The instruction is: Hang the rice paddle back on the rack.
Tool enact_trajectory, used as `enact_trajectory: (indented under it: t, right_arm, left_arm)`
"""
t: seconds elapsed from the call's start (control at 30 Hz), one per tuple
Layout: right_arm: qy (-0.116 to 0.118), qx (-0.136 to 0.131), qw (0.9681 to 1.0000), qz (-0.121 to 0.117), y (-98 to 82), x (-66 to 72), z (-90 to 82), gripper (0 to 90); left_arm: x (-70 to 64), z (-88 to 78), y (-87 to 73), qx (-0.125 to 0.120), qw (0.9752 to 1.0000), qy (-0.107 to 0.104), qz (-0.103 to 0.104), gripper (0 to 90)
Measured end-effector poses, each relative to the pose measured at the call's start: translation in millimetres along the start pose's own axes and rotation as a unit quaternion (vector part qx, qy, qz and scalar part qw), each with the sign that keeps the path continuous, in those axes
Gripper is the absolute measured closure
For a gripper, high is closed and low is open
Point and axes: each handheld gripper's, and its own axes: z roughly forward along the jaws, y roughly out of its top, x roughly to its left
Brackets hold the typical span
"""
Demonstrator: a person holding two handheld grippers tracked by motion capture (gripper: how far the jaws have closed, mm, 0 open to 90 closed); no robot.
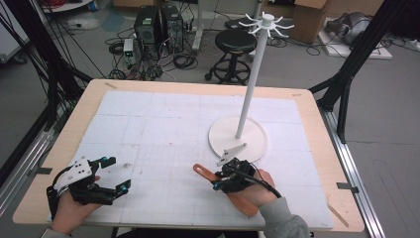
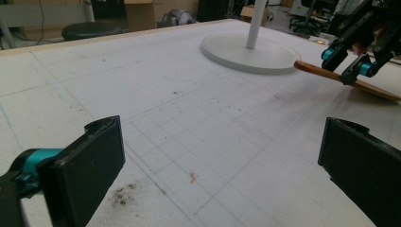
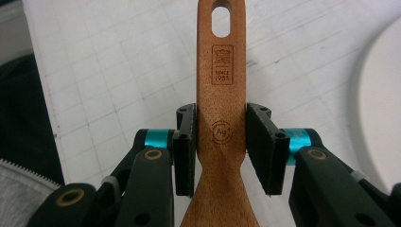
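Note:
A brown wooden spatula with a slotted hole in its handle is at the table's front middle. Its handle end points toward the round base of a white hook stand. My right gripper is shut on the spatula, a black pad pressed against each side of the handle's lower part. From the left gripper view the spatula slants with its handle end low near the stand base. My left gripper rests at the front left, open wide, with nothing between its jaws.
The stand's tall pole carries a ring of white hooks at the top. White gridded foam board covers the wooden table. A black stool, computer towers and cables sit on the floor beyond the far edge.

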Motion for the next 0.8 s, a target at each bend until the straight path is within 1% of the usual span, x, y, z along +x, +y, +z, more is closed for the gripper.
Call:
enact_trajectory:
  t: [0.03,0.07,0.1,0.13,0.17,0.2,0.23,0.27,0.3,0.33,0.47,0.57,0.7,0.8]
  right_arm:
    - [0.0,-0.007,1.0,0.004,-1.2,-0.8,-2.8,64.4]
    - [0.0,-0.007,1.0,0.004,-1.2,-0.8,-2.8,64.4]
    - [-0.001,-0.019,0.9998,0.007,-3.8,-2.3,-8.1,64.4]
    - [-0.001,-0.019,0.9998,0.007,-3.8,-2.3,-8.1,64.4]
    - [-0.002,-0.027,0.9996,0.011,-6.2,-2.8,-13.3,64.4]
    - [-0.002,-0.033,0.9994,0.011,-7.3,-3.4,-15.8,64.3]
    - [-0.002,-0.033,0.9994,0.011,-7.3,-3.4,-15.8,64.3]
    - [-0.005,-0.042,0.999,0.012,-8.8,-4.2,-20.3,64.3]
    - [-0.005,-0.042,0.999,0.012,-8.8,-4.2,-20.3,64.3]
    - [-0.004,-0.049,0.9987,0.013,-10.0,-4.2,-23.8,64.3]
    - [-0.007,-0.057,0.9983,0.011,-10.7,-4.2,-28.1,64.3]
    - [-0.012,-0.071,0.9974,0.007,-11.3,-5.7,-32.6,64.4]
    - [-0.017,-0.079,0.9967,0.008,-11.6,-6.8,-36.5,64.4]
    - [-0.02,-0.089,0.9959,-0.003,-11.8,-8.5,-40.9,64.4]
  left_arm:
    - [0.1,1.3,0.5,-0.001,1.0,-0.002,0.001,1.8]
    - [0.2,2.6,1.0,-0.001,1.0,-0.002,0.003,1.8]
    - [0.2,3.8,1.3,0.001,1.0,0.0,0.004,1.7]
    - [0.1,5.2,1.5,0.003,1.0,0.002,0.005,1.7]
    - [0.3,6.2,1.6,0.004,1.0,0.001,0.006,1.8]
    - [0.1,6.9,1.6,0.006,1.0,0.0,0.006,1.7]
    - [0.0,7.4,1.7,0.006,1.0,0.0,0.006,1.7]
    - [0.1,7.6,1.9,0.006,1.0,-0.001,0.006,1.7]
    - [0.1,7.6,2.1,0.005,1.0,-0.001,0.006,1.7]
    - [0.5,7.6,2.4,0.004,1.0,-0.001,0.007,1.7]
    - [1.1,7.5,2.5,0.003,1.0,-0.001,0.005,1.8]
    - [0.7,7.3,2.5,0.002,1.0,-0.001,0.005,1.7]
    - [0.2,5.9,2.3,-0.001,1.0,0.0,0.005,1.7]
    - [0.3,3.9,1.7,0.0,1.0,0.003,0.004,1.7]
